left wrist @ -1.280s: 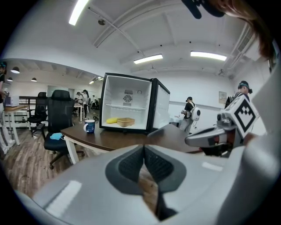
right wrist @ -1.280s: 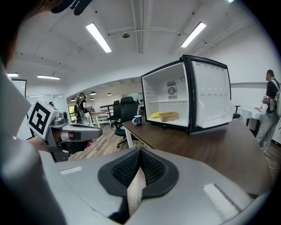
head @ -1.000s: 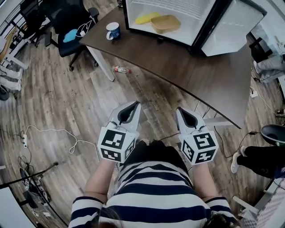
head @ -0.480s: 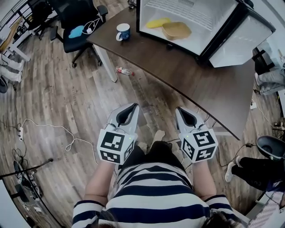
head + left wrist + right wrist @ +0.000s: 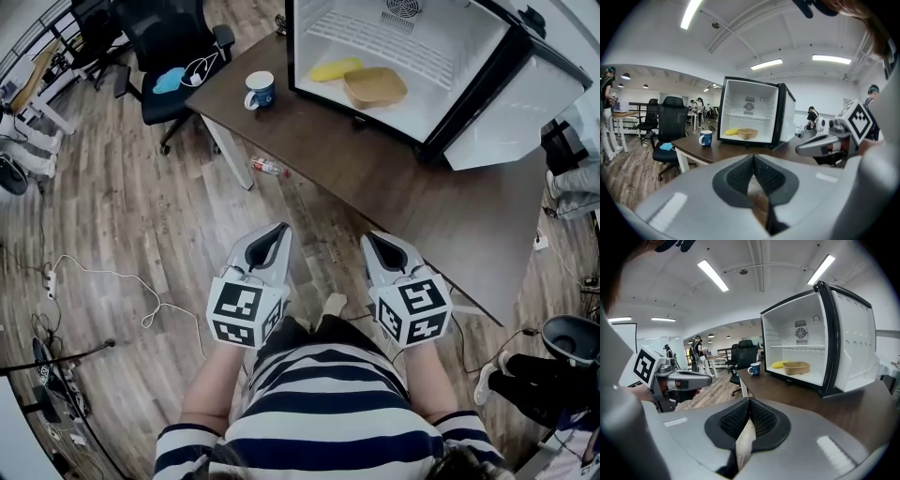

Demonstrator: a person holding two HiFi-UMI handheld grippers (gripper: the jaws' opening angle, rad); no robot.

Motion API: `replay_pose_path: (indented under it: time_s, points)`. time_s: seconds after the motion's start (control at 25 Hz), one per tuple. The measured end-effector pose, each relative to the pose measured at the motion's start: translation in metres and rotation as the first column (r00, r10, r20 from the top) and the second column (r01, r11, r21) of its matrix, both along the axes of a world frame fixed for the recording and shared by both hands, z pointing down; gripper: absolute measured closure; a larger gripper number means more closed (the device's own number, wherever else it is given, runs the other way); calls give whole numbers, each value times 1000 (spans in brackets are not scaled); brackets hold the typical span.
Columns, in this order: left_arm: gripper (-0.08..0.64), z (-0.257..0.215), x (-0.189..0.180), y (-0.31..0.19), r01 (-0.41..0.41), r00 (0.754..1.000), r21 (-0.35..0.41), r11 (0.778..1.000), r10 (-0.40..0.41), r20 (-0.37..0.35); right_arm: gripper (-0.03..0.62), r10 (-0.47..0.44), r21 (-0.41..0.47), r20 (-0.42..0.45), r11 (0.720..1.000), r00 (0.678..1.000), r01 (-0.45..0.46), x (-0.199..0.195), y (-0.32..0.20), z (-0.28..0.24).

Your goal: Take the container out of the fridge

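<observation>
An open mini fridge (image 5: 412, 56) stands on a dark wooden table (image 5: 375, 178). On its floor lies a shallow tan container (image 5: 375, 86) beside a yellow object (image 5: 335, 68). The container (image 5: 747, 133) also shows in the left gripper view, and the container (image 5: 797, 367) in the right gripper view, far ahead of the jaws. My left gripper (image 5: 273, 238) and right gripper (image 5: 376, 243) are held side by side close to my body, short of the table's near edge. Both are shut and hold nothing.
A blue and white mug (image 5: 260, 90) stands on the table left of the fridge. The fridge door (image 5: 525, 103) swings open to the right. A black office chair (image 5: 173, 56) stands at the table's left end. A small bottle (image 5: 267, 167) and a cable (image 5: 103, 281) lie on the wood floor.
The fridge and table have come nearer in the head view, with more of the fridge's inside showing. Both grippers stay shut, low in front of my body.
</observation>
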State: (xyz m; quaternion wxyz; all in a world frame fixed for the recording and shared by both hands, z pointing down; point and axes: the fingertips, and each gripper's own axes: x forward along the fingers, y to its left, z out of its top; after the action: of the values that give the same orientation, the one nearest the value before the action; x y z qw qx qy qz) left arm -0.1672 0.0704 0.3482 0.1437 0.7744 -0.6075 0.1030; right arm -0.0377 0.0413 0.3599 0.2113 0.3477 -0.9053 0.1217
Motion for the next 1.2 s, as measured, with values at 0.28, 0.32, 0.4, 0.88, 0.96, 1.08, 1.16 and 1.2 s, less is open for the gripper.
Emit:
replay_pose_path:
  time_s: [0.28, 0.32, 0.4, 0.88, 0.96, 1.08, 1.16, 1.2]
  points:
    - [560, 1, 33, -41, -56, 998, -9, 998, 56, -18, 598, -26, -19, 19, 999, 999, 27, 16, -32, 4]
    - [560, 2, 38, -46, -61, 998, -10, 998, 61, -14, 598, -29, -24, 24, 999, 999, 29, 19, -37, 5]
    - [560, 3, 47, -56, -68, 998, -12, 998, 68, 7, 598, -32, -32, 34, 999, 999, 33, 25, -45, 8]
    - [560, 5, 85, -111, -73, 983, -13, 997, 75, 170, 598, -72, -38, 78, 996, 994, 75, 57, -84, 17]
    - [560, 2, 92, -119, -77, 978, -9, 997, 78, 195, 598, -71, -44, 81, 996, 994, 75, 63, -89, 19]
    - [560, 5, 98, -130, -94, 970, -16, 995, 95, 222, 598, -65, -60, 88, 996, 994, 70, 66, -96, 25]
    - [560, 6, 102, -137, -105, 966, -20, 994, 107, 234, 598, -63, -64, 89, 996, 994, 69, 68, -100, 27]
    - [560, 6, 104, -140, -111, 964, -23, 994, 114, 239, 598, -63, -63, 88, 996, 994, 69, 69, -102, 27]
